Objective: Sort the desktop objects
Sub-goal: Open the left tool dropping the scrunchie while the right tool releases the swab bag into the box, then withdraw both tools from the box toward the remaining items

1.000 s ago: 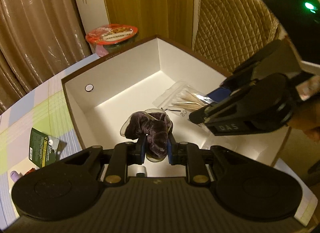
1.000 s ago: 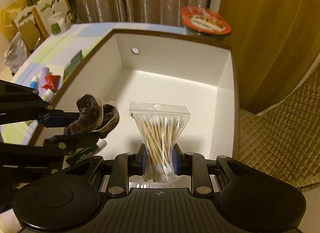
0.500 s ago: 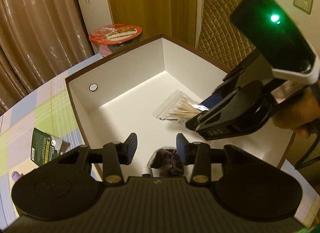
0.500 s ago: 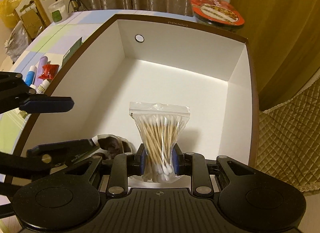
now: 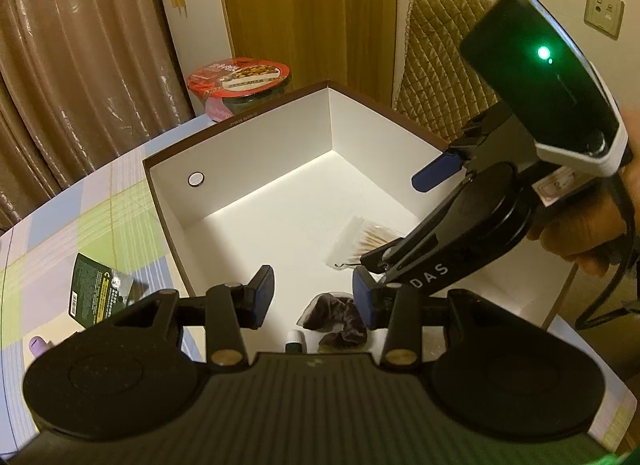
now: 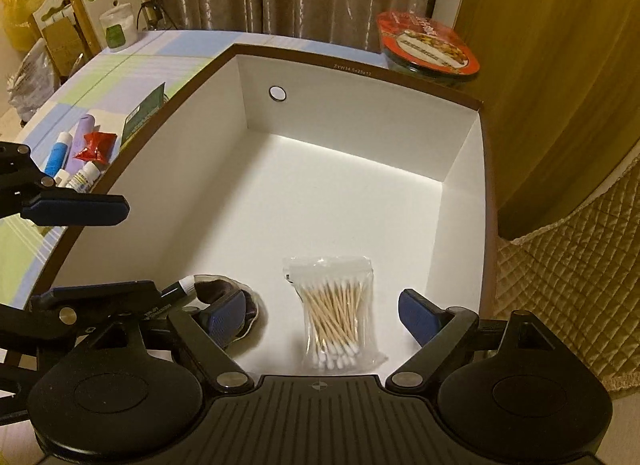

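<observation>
Both grippers hang over a white box [image 6: 360,193] with a brown rim, sitting on a checked tablecloth [image 5: 100,225].

Left gripper [image 5: 314,295]: jaws spread apart, holding nothing. Right gripper [image 6: 322,315]: jaws wide apart too, nothing between the pads. In the left wrist view the right gripper [image 5: 394,223] comes in from the right side, held by a hand [image 5: 580,233], with a green light on its top.

Bag of cotton swabs [image 6: 336,325] lies flat on the box floor, near corner, between the right gripper's blue pads [image 6: 418,319] but touching neither. Same bag shows in the left wrist view [image 5: 360,241], partly hidden by the right gripper.

Dark purple scrunchie [image 5: 338,319] in clear wrap lies on the box floor below the left gripper, just beside the swab bag, apart from it. In the right wrist view the scrunchie [image 6: 218,289] is partly behind the pad. A small white-tipped tube [image 5: 295,339] sits next to it.

Outside the box on the cloth: green packet [image 5: 94,291], blue tube [image 6: 58,153], purple tube [image 6: 82,135], red wrapper [image 6: 96,145], small white bottle [image 6: 84,177]. Red-lidded food bowl [image 6: 426,47] stands past the far box corner. Curtains [image 5: 72,45] behind.
</observation>
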Action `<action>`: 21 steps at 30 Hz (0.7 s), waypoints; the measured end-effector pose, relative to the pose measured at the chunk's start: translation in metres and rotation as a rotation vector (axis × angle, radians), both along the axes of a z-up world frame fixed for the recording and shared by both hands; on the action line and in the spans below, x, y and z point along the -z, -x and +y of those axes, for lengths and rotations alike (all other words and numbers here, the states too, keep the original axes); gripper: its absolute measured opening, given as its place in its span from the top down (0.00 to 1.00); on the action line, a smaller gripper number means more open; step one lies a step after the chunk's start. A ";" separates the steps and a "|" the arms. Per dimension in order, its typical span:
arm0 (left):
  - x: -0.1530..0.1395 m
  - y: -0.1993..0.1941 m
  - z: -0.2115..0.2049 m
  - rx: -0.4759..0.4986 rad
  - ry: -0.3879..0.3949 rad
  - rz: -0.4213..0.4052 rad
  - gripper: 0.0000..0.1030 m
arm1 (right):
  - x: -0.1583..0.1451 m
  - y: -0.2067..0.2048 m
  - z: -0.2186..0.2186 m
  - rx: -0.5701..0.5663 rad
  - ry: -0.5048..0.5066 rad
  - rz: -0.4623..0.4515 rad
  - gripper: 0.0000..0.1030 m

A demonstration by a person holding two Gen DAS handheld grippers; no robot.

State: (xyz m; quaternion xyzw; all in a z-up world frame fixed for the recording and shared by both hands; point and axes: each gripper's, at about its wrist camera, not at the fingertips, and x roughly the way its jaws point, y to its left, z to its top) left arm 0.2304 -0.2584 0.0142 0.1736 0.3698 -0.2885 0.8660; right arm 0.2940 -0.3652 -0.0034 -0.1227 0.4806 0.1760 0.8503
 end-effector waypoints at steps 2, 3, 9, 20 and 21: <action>-0.002 0.003 0.001 -0.002 0.000 -0.005 0.63 | -0.003 0.003 0.000 0.000 -0.002 -0.007 0.16; -0.003 0.004 0.002 -0.005 0.002 -0.007 0.63 | -0.004 0.005 0.000 -0.001 -0.002 -0.010 0.16; -0.016 0.012 0.014 -0.037 0.022 -0.039 0.60 | -0.020 0.017 -0.001 -0.003 -0.012 -0.041 0.16; -0.043 0.052 0.078 -0.188 0.052 -0.108 0.17 | -0.077 0.055 0.016 -0.033 -0.161 -0.178 0.16; -0.043 0.057 0.087 -0.213 0.049 -0.110 0.17 | -0.081 0.060 0.021 -0.045 -0.187 -0.189 0.16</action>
